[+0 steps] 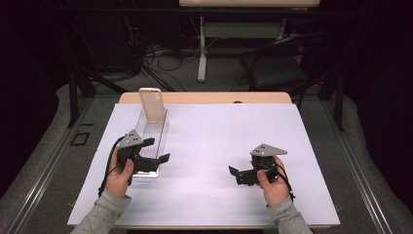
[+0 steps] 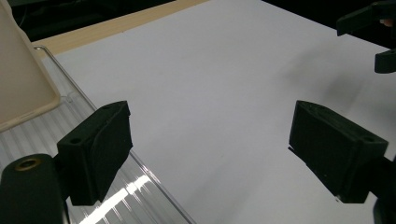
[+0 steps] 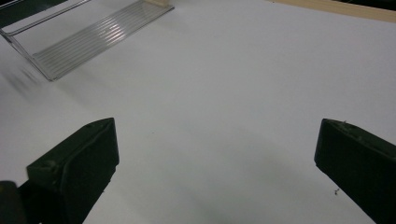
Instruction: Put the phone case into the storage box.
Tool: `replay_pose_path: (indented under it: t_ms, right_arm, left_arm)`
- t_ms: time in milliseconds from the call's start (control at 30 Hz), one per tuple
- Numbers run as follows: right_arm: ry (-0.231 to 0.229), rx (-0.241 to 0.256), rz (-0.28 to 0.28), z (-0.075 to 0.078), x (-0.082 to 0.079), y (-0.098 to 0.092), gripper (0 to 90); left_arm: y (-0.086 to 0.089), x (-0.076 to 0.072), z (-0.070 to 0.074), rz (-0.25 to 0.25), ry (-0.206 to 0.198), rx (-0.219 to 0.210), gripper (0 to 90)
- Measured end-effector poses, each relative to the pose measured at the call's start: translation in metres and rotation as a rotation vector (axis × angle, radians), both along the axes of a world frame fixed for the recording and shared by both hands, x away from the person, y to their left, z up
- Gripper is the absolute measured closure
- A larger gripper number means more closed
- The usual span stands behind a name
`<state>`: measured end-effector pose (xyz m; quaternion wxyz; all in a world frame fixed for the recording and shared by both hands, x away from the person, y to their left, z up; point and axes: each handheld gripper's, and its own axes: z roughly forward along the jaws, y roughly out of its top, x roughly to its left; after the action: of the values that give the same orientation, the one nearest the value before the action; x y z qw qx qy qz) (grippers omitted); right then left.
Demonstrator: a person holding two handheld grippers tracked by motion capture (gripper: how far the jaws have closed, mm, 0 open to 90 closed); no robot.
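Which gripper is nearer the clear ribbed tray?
Left. The left gripper is over the clear ribbed tray at its near end; the right gripper hangs over bare white sheet, well apart.

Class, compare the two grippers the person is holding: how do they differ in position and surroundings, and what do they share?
The left gripper hangs at the near end of the clear ribbed tray, while the right gripper is over bare white sheet, apart from the tray. The left gripper points toward the table's right, the right gripper toward its left. Both are open, hold nothing, and carry a grey three-cornered plate.
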<state>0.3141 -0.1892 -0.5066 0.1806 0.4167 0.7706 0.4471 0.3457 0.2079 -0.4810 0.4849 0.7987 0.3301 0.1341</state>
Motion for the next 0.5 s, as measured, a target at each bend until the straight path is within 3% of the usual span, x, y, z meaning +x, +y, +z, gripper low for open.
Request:
replay_pose_path:
  t_ms: [500]
  right_arm:
    - [0.001,-0.009,0.0,-0.0037,-0.0006,0.0004,0.0]
  left_arm:
    - [0.0024,-0.0014,-0.0026,0.004,0.0,-0.002,13.4]
